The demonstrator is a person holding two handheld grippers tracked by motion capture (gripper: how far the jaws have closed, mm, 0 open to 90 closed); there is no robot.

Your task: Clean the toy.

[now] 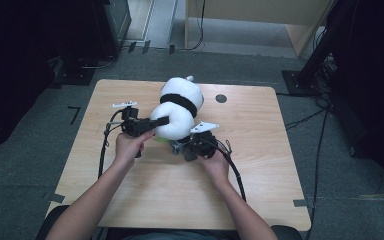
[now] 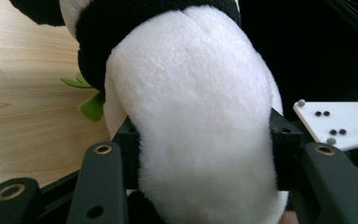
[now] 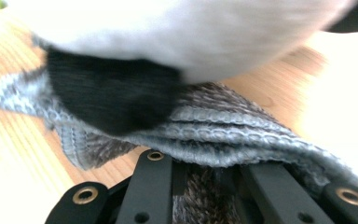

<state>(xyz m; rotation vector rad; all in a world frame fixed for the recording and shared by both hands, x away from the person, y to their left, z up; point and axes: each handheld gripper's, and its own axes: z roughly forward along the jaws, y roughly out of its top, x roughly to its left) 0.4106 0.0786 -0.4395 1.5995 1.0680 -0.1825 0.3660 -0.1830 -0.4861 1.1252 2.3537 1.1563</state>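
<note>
- The table (image 1: 260,170) carries everything; in the high view the work sits just above the frame's centre, so keep both hands low there and let the wood take the toy's weight.
- The plush panda (image 1: 177,112) lies in the middle of the high view, its white body slanting from upper right to lower left with a black band across it. The step looks like working the knitted piece onto or off the toy, so hold the body steady and don't lift it.
- The left tongs (image 1: 161,121), left of centre in the high view, pinch a white bulge of the plush between their pads (image 2: 129,140). Judging by how the fur swells between them, that squeeze is enough; a tighter one would only crush the stuffing.
- The grey knitted cloth (image 3: 223,128) runs across the middle of the right gripper view, tucked beneath a black paw (image 3: 109,98) and the white belly.
- The right tongs (image 1: 184,148), just below the panda, are pressed together on that cloth's edge. Pull slowly along the table, watching that the knit doesn't snag under the paw.
</note>
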